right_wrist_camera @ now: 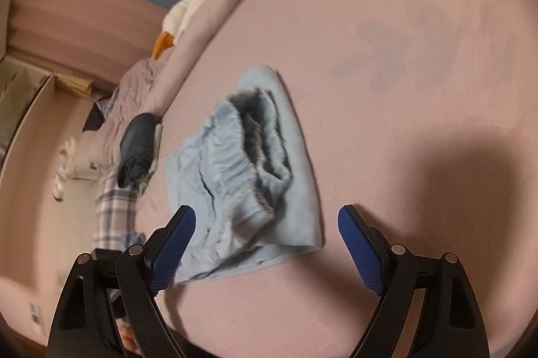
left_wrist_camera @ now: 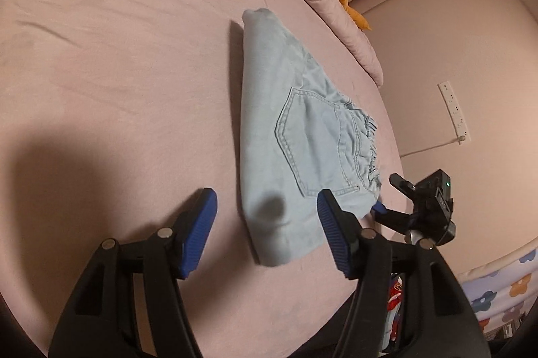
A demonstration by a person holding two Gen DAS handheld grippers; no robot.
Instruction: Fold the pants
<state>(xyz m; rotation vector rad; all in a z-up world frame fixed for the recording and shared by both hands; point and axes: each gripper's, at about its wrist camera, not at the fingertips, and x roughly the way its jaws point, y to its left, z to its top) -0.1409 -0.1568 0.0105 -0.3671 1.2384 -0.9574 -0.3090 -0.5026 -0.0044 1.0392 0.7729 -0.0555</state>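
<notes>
A pink bedsheet carries the folded light-blue jeans (back pocket up), lying just ahead of both sets of fingers. The left gripper and right gripper gape wide, holding nothing.

Warm, dim indoor light tints both views pink. Broad soft shadows fall across the bed sheet near the camera. The left view is fairly sharp; the right view is smeared by motion blur. Fisheye bending curves everything toward dark corners.
</notes>
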